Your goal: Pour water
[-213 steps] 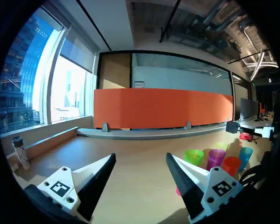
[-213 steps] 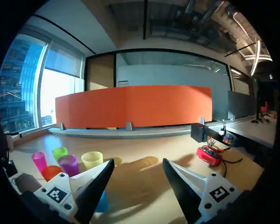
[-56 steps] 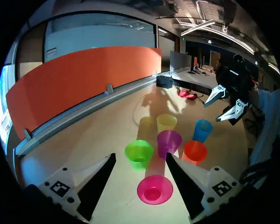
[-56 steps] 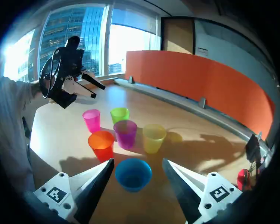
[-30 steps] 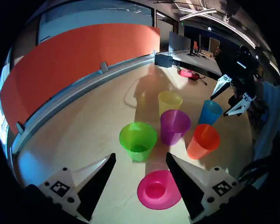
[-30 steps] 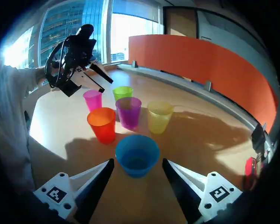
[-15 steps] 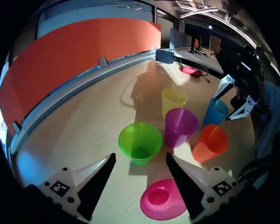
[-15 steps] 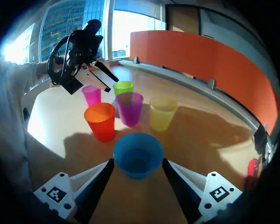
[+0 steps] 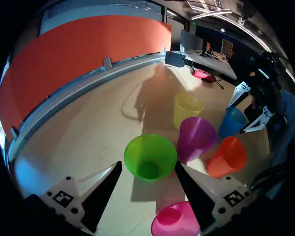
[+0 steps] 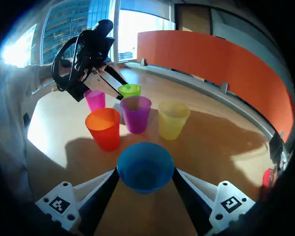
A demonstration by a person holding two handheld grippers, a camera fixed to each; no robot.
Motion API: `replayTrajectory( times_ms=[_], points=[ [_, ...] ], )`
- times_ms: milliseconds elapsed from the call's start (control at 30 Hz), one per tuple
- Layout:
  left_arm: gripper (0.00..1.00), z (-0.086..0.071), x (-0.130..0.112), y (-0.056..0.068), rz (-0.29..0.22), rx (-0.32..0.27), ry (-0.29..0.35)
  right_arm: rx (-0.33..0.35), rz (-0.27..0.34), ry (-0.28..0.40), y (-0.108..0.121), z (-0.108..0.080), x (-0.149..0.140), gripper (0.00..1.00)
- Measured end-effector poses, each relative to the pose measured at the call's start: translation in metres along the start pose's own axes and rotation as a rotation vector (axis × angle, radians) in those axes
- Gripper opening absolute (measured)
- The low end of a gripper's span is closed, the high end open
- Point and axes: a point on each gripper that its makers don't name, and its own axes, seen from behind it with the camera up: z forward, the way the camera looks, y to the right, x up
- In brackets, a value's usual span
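On the wooden table [image 9: 88, 118], the left gripper [image 9: 147, 163] stands open, the green cup [image 9: 149, 153] between its fingertips at twelve o'clock; the purple cup [image 9: 194, 137] lies beyond at two o'clock; the right gripper [image 10: 144, 170], jaws also apart, flanks the blue cup [image 10: 144, 161], perhaps touching it; the orange cup [image 10: 104, 128] stands farther at eleven o'clock.

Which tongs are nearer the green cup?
Left. The left tongs flank the green cup; the right tongs sit across the cluster, around the blue cup.
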Motion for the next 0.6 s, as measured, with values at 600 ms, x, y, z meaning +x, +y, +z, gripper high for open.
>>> replayTrajectory(
  times_ms=[600],
  points=[
    [0.99, 0.0095, 0.0069, 0.0035, -0.012, -0.006, 0.02, -0.004, 0.005, 0.003, 0.0015, 0.0009, 0.0007, 1.0]
  ],
)
